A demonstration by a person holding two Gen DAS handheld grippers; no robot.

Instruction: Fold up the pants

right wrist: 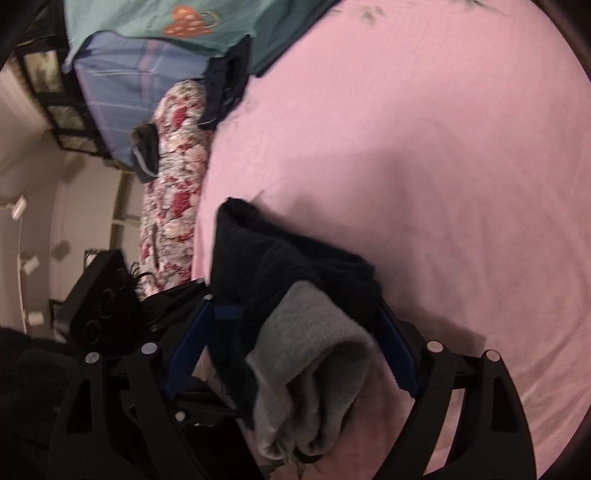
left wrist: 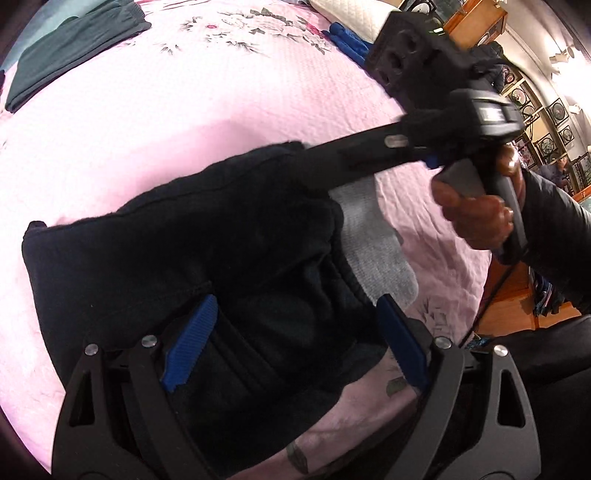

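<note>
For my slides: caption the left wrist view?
Both grippers handling black pants on a pink bedspread.

Readable text: none in either view.
Right gripper point(left wrist: 495, 114) label: light patch (too blurred to read).
Teal cloth point(right wrist: 184, 22) print: picture only.

- A pink bedspread point(left wrist: 229, 110) with a quilted texture covered the bed, printed with a floral pattern point(left wrist: 258, 29) at its far side.
- Folded dark green trousers point(left wrist: 70, 55) lay on it at the far left.
- A blue cloth point(left wrist: 347, 40) sat by a white quilted pillow point(left wrist: 351, 11) at the far right.
- Framed pictures point(left wrist: 554, 114) hung along the wall to the right.
- A floral quilt roll point(right wrist: 173, 177) lay along the bed's left edge, beside a blue checked cloth point(right wrist: 122, 85) and a teal cloth point(right wrist: 177, 22).
</note>
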